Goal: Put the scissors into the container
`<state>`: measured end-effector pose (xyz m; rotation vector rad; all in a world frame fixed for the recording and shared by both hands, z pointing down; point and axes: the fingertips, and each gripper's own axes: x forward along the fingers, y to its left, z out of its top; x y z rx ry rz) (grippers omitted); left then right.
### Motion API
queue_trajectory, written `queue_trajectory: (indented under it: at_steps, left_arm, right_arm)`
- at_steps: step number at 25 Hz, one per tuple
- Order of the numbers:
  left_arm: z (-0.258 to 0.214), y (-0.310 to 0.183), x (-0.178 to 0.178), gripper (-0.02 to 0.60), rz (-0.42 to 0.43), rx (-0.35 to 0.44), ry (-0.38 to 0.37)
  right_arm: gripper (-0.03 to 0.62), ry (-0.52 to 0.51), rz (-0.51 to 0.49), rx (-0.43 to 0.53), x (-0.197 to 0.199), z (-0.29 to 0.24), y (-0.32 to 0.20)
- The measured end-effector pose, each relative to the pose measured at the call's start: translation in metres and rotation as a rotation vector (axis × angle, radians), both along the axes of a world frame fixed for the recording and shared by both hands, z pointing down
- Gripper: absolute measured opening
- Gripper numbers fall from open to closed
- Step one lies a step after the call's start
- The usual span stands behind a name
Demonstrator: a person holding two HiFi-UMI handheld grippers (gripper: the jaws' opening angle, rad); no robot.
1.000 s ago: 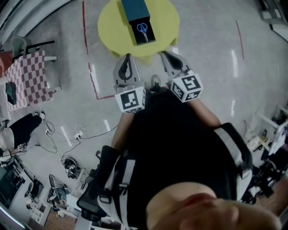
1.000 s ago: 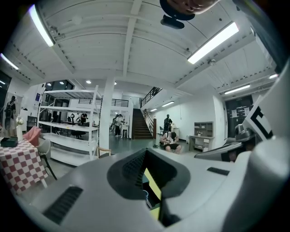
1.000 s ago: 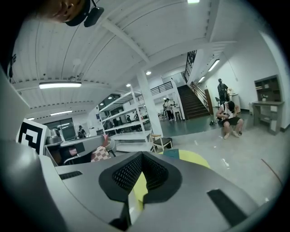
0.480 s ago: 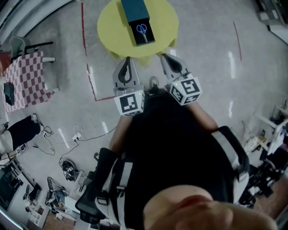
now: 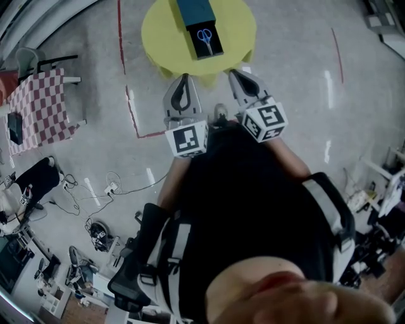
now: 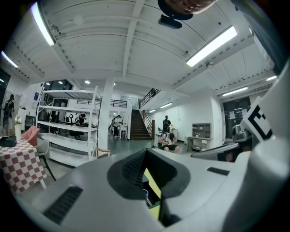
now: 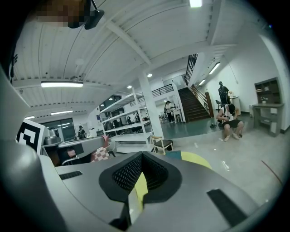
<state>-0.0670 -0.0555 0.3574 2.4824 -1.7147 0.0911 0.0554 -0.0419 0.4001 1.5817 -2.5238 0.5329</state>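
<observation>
Blue-handled scissors (image 5: 204,37) lie inside the black open part of a dark teal container (image 5: 195,11) on a round yellow table (image 5: 164,33) at the top of the head view. My left gripper (image 5: 184,77) and right gripper (image 5: 233,73) hang side by side over the floor, just short of the table's near edge. Both are shut with nothing between the jaws. In the left gripper view a sliver of the yellow table (image 6: 152,182) shows through the left gripper (image 6: 149,192). The right gripper (image 7: 135,195) shows the same yellow in its own view.
A red-and-white checkered cloth (image 5: 40,106) covers a stand at the left, by a chair (image 5: 28,63). Red tape lines (image 5: 131,109) mark the floor, and cables (image 5: 104,188) lie at lower left. Shelving (image 6: 68,136), stairs (image 6: 138,124) and seated people (image 7: 229,118) are far off.
The head view has shifted slightly, so the table and scissors sit a little further right. Both grippers stay shut and keep their place in front of the body.
</observation>
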Motion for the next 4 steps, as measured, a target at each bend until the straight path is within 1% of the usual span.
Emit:
queue_trajectory:
  at_steps: [4]
  left_arm:
    - [-0.0009, -0.0003, -0.0077, -0.005, -0.006, 0.003, 0.003]
  right_arm:
    - [-0.003, -0.005, 0.012, -0.004, -0.0055, -0.0007, -0.0012]
